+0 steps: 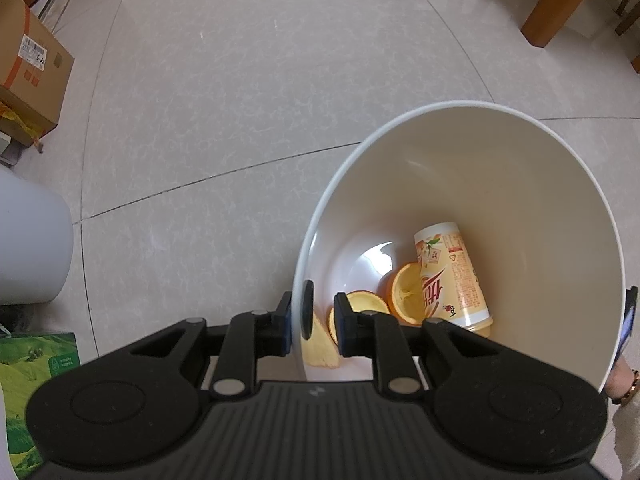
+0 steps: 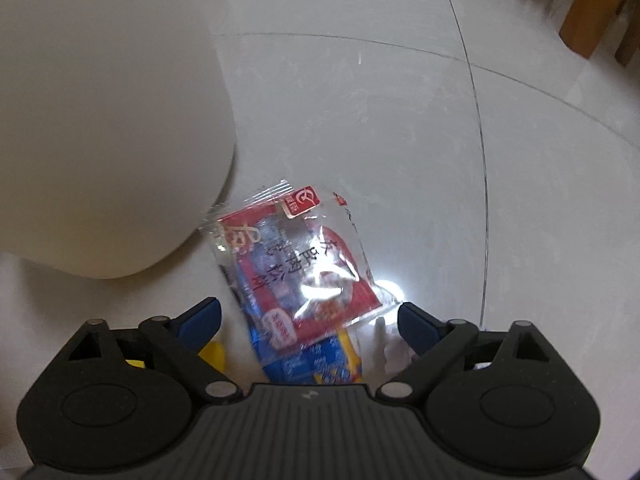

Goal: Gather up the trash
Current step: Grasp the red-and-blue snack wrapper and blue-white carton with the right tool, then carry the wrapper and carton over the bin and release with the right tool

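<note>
The left hand-held gripper (image 1: 314, 316) pinches the white plastic bin's rim (image 1: 304, 248); the right hand-held gripper (image 2: 308, 320), wide, straddles the crinkly red-and-clear snack wrapper (image 2: 298, 264), which may slide toward twelve o'clock when pinched.

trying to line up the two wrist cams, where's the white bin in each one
Left wrist: the white bin fills the lower right, seen from above; the left gripper pinches its near rim.
Right wrist: its outer wall fills the upper left, beside a snack wrapper.
Shared landmark: wooden furniture legs, top right.
</note>
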A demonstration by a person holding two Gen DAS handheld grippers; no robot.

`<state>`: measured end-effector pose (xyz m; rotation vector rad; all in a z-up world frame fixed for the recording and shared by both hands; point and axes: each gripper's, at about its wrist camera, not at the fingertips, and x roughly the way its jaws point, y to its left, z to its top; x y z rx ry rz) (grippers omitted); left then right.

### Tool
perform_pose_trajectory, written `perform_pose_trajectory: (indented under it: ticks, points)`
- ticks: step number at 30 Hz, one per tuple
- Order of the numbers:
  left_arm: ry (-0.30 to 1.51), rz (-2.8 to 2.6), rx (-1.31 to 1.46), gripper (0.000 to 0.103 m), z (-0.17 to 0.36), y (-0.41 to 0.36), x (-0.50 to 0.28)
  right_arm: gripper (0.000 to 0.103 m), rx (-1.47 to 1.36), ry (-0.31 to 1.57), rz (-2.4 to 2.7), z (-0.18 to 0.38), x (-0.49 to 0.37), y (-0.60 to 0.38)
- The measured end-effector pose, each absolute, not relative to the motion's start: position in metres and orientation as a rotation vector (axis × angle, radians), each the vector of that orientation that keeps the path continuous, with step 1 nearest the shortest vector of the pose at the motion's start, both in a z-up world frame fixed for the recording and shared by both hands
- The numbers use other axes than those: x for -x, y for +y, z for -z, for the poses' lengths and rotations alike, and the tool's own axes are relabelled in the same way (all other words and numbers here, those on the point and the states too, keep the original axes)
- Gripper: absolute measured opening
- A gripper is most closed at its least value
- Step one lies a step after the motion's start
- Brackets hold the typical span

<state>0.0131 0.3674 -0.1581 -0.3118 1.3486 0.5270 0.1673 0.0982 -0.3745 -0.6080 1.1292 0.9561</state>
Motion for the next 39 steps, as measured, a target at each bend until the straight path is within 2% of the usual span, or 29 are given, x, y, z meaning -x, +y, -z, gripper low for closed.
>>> perform_pose_trajectory:
  ticks: [2, 5, 15, 19, 21, 22, 23, 25, 27, 28, 29, 36, 39]
  points:
    - [1.349, -0.527, 0.312, 0.018, 0.158, 0.368, -0.013, 0.083, 0.626, 1.133, -0.955, 0.379, -0.165, 0.103]
    - [1.349, -0.525, 0.305, 0.019, 0.158, 0.367, -0.013, 0.072, 0.639, 1.147, -0.956, 0.377, -0.162, 0.103]
    - [1.344, -0.524, 0.303, 0.02, 0.158, 0.365, -0.013, 0.066, 0.543, 1.21, -0.89, 0.348, -0.173, 0.085]
    - [1.347, -0.526, 0.3, 0.021, 0.158, 0.363, -0.013, 0.059, 0.541, 1.222, -0.872, 0.327, -0.173, 0.072]
    - [1.343, -0.53, 0.305, 0.021, 0.158, 0.364, -0.013, 0.048, 0.542, 1.234, -0.864, 0.322, -0.173, 0.067]
    - [1.342, -0.526, 0.31, 0.021, 0.158, 0.364, -0.013, 0.031, 0.544, 1.249, -0.86, 0.323, -0.173, 0.066]
    - [1.342, -0.524, 0.31, 0.021, 0.157, 0.365, -0.012, 0.027, 0.549, 1.263, -0.853, 0.321, -0.173, 0.064]
    - [1.337, -0.519, 0.319, 0.02, 0.156, 0.367, -0.011, 0.03, 0.568, 1.262, -0.852, 0.319, -0.171, 0.064]
    - [1.335, -0.513, 0.314, 0.02, 0.155, 0.368, -0.01, 0.053, 0.601, 1.235, -0.824, 0.32, -0.169, 0.066]
    - [1.338, -0.507, 0.304, 0.02, 0.155, 0.367, -0.009, 0.073, 0.608, 1.22, -0.798, 0.323, -0.17, 0.065]
    - [1.342, -0.506, 0.299, 0.02, 0.155, 0.366, -0.009, 0.081, 0.599, 1.212, -0.781, 0.324, -0.171, 0.063]
    - [1.354, -0.506, 0.268, 0.02, 0.157, 0.362, -0.014, 0.081, 0.597, 1.303, -0.716, 0.352, -0.183, 0.06]
    - [1.355, -0.508, 0.273, 0.02, 0.158, 0.361, -0.015, 0.075, 0.611, 1.306, -0.694, 0.363, -0.185, 0.064]
